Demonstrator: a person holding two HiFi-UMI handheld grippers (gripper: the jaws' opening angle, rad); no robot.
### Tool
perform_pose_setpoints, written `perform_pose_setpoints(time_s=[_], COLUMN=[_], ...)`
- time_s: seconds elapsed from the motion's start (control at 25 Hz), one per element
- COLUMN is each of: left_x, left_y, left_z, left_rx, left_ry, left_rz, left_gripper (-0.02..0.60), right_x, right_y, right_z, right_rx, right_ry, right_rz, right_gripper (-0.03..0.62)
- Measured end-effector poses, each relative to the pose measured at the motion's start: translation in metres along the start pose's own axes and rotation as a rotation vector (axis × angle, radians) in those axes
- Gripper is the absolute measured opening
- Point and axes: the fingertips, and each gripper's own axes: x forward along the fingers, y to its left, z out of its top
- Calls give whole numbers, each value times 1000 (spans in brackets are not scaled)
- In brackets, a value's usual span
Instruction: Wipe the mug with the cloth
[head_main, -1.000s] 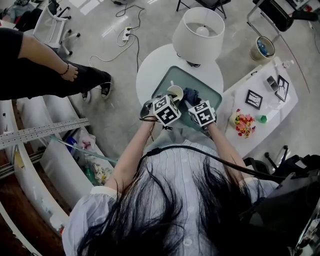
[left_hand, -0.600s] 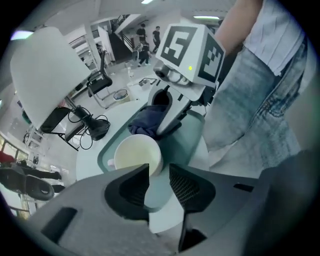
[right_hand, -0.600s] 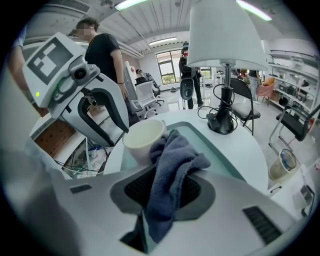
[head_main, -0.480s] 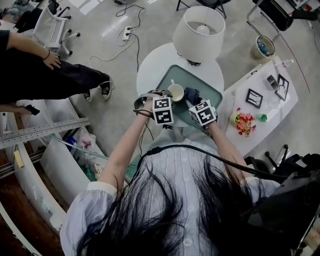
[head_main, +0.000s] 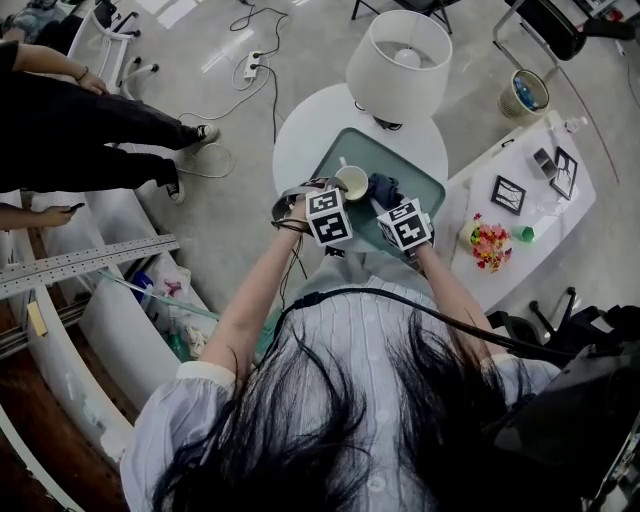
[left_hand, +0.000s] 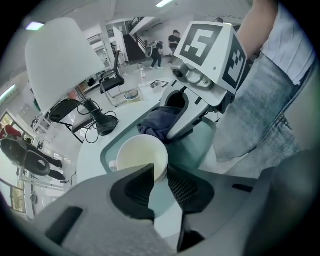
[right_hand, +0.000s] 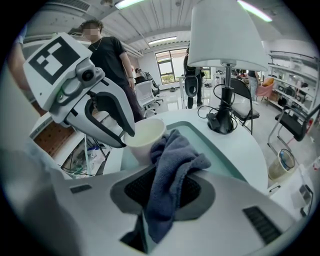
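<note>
Head view: the cream mug stands on the green tray. Left gripper view: the left gripper pinches its rim with narrow fingers. Right gripper view: the right gripper has its fingers clamped on the blue cloth; best press it on the wall while steadying the mug

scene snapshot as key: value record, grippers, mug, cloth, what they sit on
left gripper: shut on the mug's rim, one jaw inside, one outside
right gripper: shut on the cloth
mug: cream, upright, looks empty, on the tray
cloth: dark blue, bunched, up beside the mug's outer wall; contact not certain
tray: green, on the table
table: round, white
lamp: white shade, on the table beyond the tray
</note>
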Motion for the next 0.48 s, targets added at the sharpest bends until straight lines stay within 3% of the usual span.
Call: perform_pose_setpoints(time_s=[0.48], left_x=[6], left_y=[-7], left_z=[25], left_rx=[-274], left_ry=[-115], left_rz=[-28], left_gripper=[43], right_x=[3], right_y=[7], right_z=[-1], right_rx=[20], right_ry=[1], right_rz=[-6], right_gripper=[94])
